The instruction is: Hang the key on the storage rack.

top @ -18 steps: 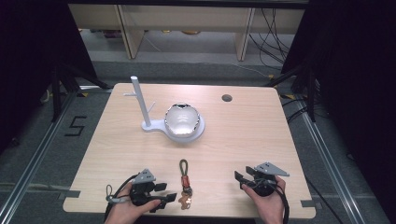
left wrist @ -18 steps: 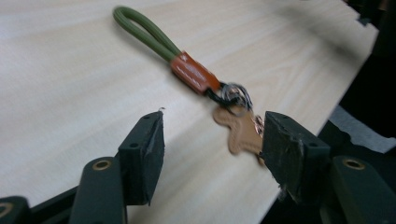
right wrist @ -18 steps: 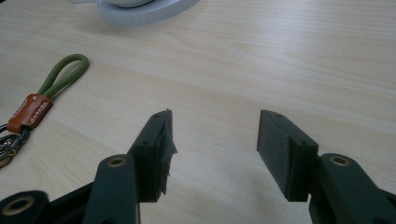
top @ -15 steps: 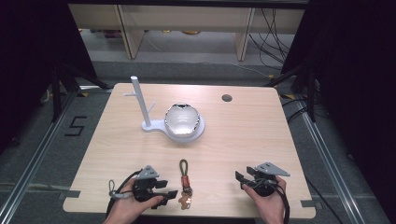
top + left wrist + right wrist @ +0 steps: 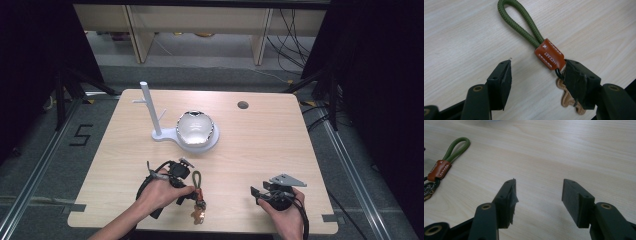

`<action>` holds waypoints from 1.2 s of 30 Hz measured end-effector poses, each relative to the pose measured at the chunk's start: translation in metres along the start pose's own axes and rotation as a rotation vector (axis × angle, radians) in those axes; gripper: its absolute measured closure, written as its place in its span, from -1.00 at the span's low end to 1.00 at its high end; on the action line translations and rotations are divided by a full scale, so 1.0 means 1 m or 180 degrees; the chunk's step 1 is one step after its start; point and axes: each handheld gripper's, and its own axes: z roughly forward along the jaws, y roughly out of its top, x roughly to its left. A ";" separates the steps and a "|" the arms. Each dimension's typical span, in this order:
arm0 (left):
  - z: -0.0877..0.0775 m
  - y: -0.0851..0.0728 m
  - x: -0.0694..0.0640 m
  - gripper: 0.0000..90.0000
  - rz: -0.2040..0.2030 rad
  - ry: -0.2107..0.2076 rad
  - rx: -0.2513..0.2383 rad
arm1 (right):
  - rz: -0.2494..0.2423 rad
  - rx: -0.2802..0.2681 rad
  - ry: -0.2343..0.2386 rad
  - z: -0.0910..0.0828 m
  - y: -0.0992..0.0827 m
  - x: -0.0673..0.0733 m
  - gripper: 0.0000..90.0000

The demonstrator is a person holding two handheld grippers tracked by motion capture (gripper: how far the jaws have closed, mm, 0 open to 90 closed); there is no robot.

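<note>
A keychain [image 5: 197, 188] lies near the table's front edge: a green cord loop [image 5: 524, 23], a brown leather tag [image 5: 549, 55] and a tan charm [image 5: 565, 96]. My left gripper [image 5: 186, 193] is open and low over it. In the left gripper view [image 5: 537, 72] the right jaw covers the black ring and part of the charm, while the left jaw is over bare wood. Nothing is gripped. My right gripper [image 5: 256, 193] stands open over bare table at the front right, and the right gripper view [image 5: 539, 187] has the keychain [image 5: 442, 168] off at the left.
A white stand with an upright pole [image 5: 149, 107] and a shiny bowl-like dome [image 5: 196, 129] on its base sits mid-table, behind the keychain. A small round hole [image 5: 243, 105] marks the table's far side. The table's front edge [image 5: 225, 231] is close to both hands.
My left gripper has moved right and forward to the keychain, and its open jaws now straddle the lower end. The right gripper has stayed put.
</note>
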 end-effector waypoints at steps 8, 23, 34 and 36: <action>0.012 0.011 -0.006 -0.17 -0.0064 -0.0080 0.0155 | 0.0007 -0.0010 0.0070 0.003 -0.002 -0.002 0.03; 0.024 0.021 -0.019 -0.09 0.0135 0.0217 0.0367 | 0.0006 -0.0009 0.0116 0.003 -0.002 -0.001 0.03; 0.021 0.017 -0.019 0.22 0.0555 0.0141 0.0371 | 0.0001 -0.0060 0.0089 0.003 -0.003 -0.002 0.03; 0.021 0.016 -0.018 0.24 0.0587 0.0123 0.0369 | 0.0005 -0.0017 0.0072 0.002 -0.002 -0.001 0.03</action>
